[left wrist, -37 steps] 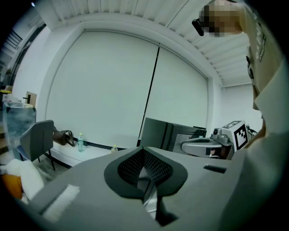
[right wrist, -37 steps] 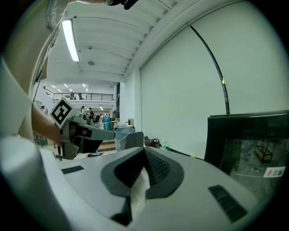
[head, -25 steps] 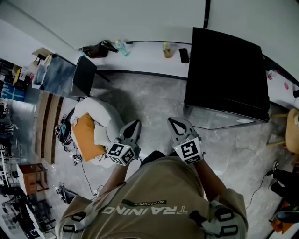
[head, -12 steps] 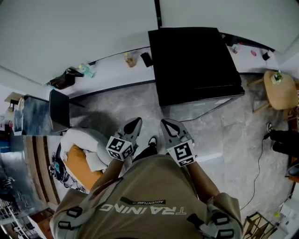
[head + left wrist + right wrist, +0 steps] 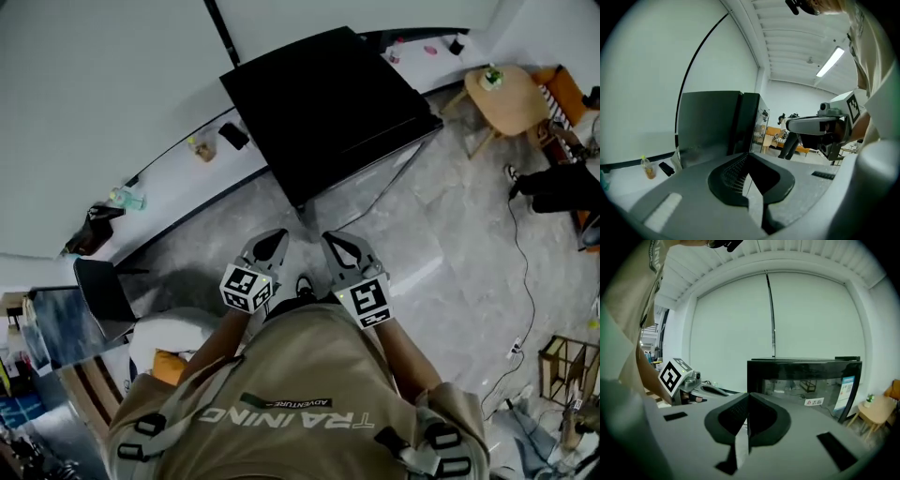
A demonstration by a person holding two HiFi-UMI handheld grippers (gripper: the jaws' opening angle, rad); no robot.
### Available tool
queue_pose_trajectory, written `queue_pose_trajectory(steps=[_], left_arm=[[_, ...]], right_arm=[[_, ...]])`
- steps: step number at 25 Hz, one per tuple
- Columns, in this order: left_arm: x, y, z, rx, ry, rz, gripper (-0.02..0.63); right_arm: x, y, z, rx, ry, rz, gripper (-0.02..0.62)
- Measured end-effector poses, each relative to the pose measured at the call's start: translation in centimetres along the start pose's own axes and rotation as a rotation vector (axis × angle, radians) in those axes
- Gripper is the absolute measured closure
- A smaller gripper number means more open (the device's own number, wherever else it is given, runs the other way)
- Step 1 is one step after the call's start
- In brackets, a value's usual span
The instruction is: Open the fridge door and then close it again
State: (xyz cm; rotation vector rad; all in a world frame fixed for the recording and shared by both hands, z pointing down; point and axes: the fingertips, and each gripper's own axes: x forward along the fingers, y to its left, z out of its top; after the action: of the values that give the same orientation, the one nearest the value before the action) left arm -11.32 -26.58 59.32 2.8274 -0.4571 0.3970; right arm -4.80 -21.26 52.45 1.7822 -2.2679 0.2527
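Jaws pressed together and empty, the left gripper [image 5: 269, 246] and right gripper [image 5: 339, 247] face the closed fridge [image 5: 323, 103] from well apart; this looks like the approach, and next comes a reach for its door.

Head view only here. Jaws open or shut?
Observer: Shut. The left gripper and the right gripper both have their jaws together, with nothing between them.
Operator: Fridge front? I only see its top.
Observer: The right gripper view shows the fridge has a glass door that looks closed, with a small white label low on the glass.
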Motion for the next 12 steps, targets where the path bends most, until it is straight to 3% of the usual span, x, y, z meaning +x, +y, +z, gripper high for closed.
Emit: queue_pose_trajectory(steps=[10,12], left_arm=[[4.0,0.2,-2.2,-0.036,0.069,-0.118,0.604],[4.5,0.5,-2.9,-0.054,0.088,-0.117,0.539]], right_arm=[[-1.6,-0.9,-0.7,0.082,-0.016,-0.184,0.589],[-2.2,-0.7,-1.1,0.093,0.006,-0.200,0.589]])
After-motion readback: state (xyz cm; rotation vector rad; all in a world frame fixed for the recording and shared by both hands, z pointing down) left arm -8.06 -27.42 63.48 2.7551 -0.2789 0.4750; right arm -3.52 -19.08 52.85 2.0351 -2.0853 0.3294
